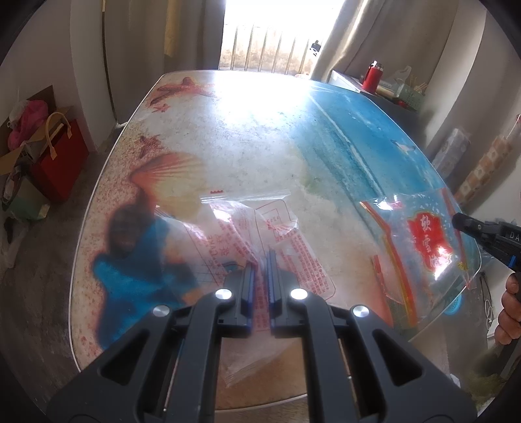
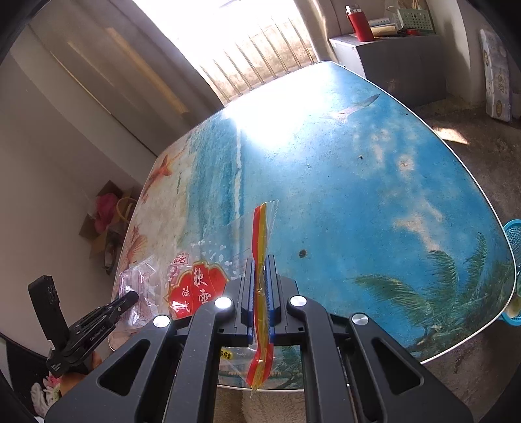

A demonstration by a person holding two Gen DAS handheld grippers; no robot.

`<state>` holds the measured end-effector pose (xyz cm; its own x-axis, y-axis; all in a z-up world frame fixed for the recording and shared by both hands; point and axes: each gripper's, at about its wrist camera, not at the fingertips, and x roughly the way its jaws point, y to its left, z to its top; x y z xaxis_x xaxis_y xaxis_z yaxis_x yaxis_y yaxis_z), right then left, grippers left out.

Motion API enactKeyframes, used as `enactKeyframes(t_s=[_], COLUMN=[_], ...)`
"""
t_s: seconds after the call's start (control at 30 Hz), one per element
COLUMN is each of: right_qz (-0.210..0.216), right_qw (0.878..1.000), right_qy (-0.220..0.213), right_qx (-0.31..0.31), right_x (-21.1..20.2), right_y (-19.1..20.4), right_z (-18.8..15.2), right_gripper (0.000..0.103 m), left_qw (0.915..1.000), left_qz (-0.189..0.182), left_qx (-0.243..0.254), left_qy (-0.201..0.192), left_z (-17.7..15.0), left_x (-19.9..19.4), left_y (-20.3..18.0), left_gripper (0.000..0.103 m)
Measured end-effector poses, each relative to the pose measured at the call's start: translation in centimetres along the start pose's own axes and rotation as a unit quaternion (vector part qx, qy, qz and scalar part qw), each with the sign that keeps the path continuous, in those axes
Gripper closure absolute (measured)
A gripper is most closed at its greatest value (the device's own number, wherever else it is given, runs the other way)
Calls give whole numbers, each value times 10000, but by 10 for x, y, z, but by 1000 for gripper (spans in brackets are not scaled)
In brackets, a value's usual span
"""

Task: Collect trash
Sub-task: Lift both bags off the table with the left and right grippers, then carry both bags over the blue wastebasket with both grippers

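Sunlight pours through the barred window at the top of both views and glares off the table (image 1: pixel 260 136), whose top is printed with a beach scene of shells, starfish, sea and palms. In the left wrist view the left gripper (image 1: pixel 260 260) fills the lower middle of the frame, its blue-padded jaws clenched on a clear bag with red print (image 1: pixel 247 227), a crumpled wrapper that spreads up and left of the fingertips and lies on the sandy part of the print. At the right of that frame sits the clear snack bag with the red label (image 1: pixel 426 240), near the table's edge, with the right gripper's black tip touching its right side and a hand (image 1: pixel 509 309) showing below it. In the right wrist view the right gripper (image 2: pixel 260 263) is in the lower middle, its jaws pinched tight on the red and yellow sealed edge of the snack bag, the strip running up and down between the pads and the label lying to the lower left. A blue basket (image 2: pixel 514 260) peeks past the table at the right edge, and a red flask (image 2: pixel 359 24) stands on a cabinet at the upper right.
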<state>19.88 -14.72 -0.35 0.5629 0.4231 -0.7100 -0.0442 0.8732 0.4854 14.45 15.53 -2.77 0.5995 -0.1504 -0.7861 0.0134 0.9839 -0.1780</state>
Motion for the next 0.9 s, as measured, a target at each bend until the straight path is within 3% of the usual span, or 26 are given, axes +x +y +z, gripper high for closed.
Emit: enactKeyframes(t_s=[0.43, 0.9], right_qz=[380, 594], right_qw=[9981, 9923], right_qy=[-466, -919], right_qx=[137, 583], right_x=[-35, -71], right_y=[-4, -45], right_z=[9, 2], right_gripper=[97, 97], left_qw=[9977, 9952], left_qz=[-569, -782], left_qx=[-91, 247], left_qy=[-370, -537], left_z=[13, 29], left_x=[-34, -56], left_y=[-10, -51], left_gripper=[100, 100])
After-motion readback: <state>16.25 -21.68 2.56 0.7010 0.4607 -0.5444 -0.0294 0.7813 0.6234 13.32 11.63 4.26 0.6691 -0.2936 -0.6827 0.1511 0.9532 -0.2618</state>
